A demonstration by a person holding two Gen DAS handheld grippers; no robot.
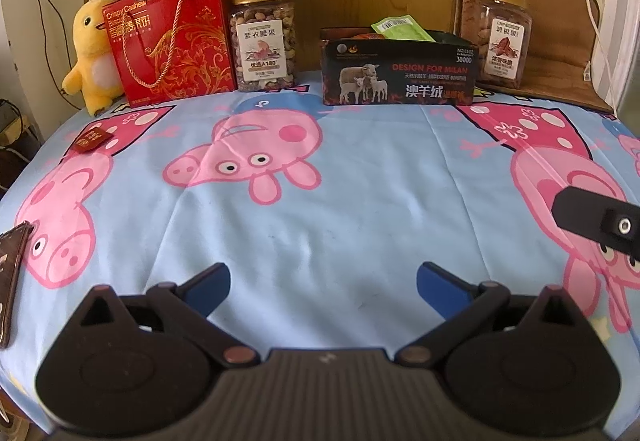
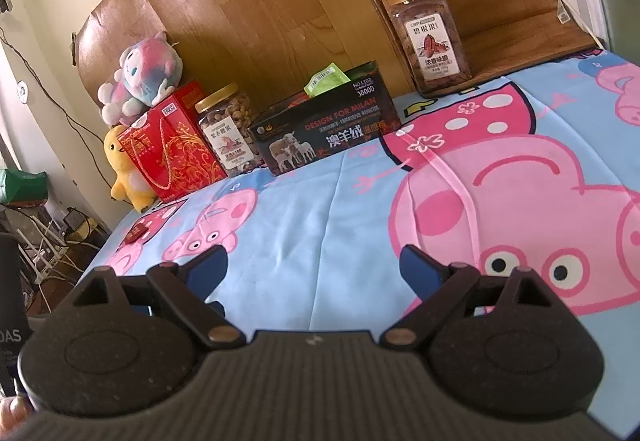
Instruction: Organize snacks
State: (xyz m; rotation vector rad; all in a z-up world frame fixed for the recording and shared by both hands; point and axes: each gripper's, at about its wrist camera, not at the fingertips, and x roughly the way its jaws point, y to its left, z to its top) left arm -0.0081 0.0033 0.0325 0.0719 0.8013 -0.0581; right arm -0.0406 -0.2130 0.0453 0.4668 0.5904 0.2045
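**Both grippers open, nothing held**

We find the left gripper [image 1: 323, 283] low in the centre of its own view, its blue-padded fingers [image 1: 442, 287] spread wide apart with nothing between them. A dark part of the right gripper [image 1: 596, 221] enters this view at the right edge, middle height. In its own view the right gripper [image 2: 314, 267] likewise sits at lower centre, fingers [image 2: 420, 265] parted and empty. We note a fingertip of the person's hand [image 2: 14, 415] at the lower left corner.
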